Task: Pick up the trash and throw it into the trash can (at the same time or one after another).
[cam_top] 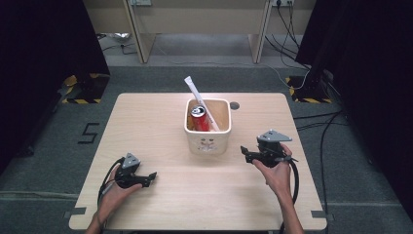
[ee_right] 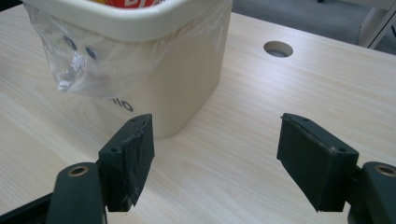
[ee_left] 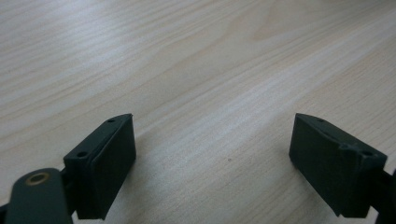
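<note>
A light wooden table [cam_top: 160, 122] seen from above, with a person's two forearms coming in from its near edge. Each hand holds a black two-jaw claw.

A cream, square-sided bin [cam_top: 208, 126] stands on the table a little beyond the middle, closer to the far edge than the near one. A thin clear plastic liner [ee_right: 79, 70] is folded over its rim and hangs down the outside. Inside the bin stands a red drink can [cam_top: 198, 112], its top visible just below the rim, and a long white stick-shaped wrapper [cam_top: 196, 92] leans out of the bin toward the far edge. A small round hole [cam_top: 234, 105] in the tabletop lies just to the right of the bin.

The left claw [cam_top: 150, 177] rests low over the table near the near-left corner, held in the person's left hand [cam_top: 114, 190]. Its jaws are spread wide with nothing between them; the left gripper view shows bare wood grain under and ahead of it. It is well apart from the bin.

The right claw [cam_top: 246, 153] sits to the right of the bin and slightly nearer the person, held in the right hand [cam_top: 277, 173], and points toward the bin. Its jaws are also spread wide and hold nothing. In the right gripper view the bin's corner stands just ahead of one jaw, near it but not between the jaws and not touching.
</note>
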The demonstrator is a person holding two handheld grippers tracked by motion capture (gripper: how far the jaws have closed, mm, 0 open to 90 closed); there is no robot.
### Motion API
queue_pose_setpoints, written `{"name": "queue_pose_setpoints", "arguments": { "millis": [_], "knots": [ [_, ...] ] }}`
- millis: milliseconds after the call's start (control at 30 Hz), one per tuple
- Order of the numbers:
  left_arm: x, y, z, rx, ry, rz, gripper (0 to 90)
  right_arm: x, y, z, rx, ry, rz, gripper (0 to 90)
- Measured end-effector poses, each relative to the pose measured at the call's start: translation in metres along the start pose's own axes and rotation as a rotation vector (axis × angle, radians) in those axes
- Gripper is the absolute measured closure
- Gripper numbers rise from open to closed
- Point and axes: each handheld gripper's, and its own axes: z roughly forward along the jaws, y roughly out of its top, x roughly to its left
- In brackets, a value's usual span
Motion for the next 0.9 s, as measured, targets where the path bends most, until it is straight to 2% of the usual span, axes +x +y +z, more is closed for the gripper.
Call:
{"name": "queue_pose_setpoints", "arguments": {
  "millis": [267, 400, 600, 900],
  "knots": [
    [0.0, 0.0, 0.0, 0.0, 0.0, 0.0, 13.9, 0.0, -0.017, 0.004, 0.012, 0.006, 0.023, 27.4],
    [0.0, 0.0, 0.0, 0.0, 0.0, 0.0, 13.9, 0.0, -0.023, 0.005, 0.001, 0.016, 0.036, 27.4],
    [0.0, 0.0, 0.0, 0.0, 0.0, 0.0, 13.9, 0.004, -0.027, 0.004, -0.004, 0.032, 0.015, 27.2],
    [0.0, 0.0, 0.0, 0.0, 0.0, 0.0, 13.9, 0.005, -0.035, 0.003, 0.02, 0.016, 0.008, 26.5]
  ]
}}
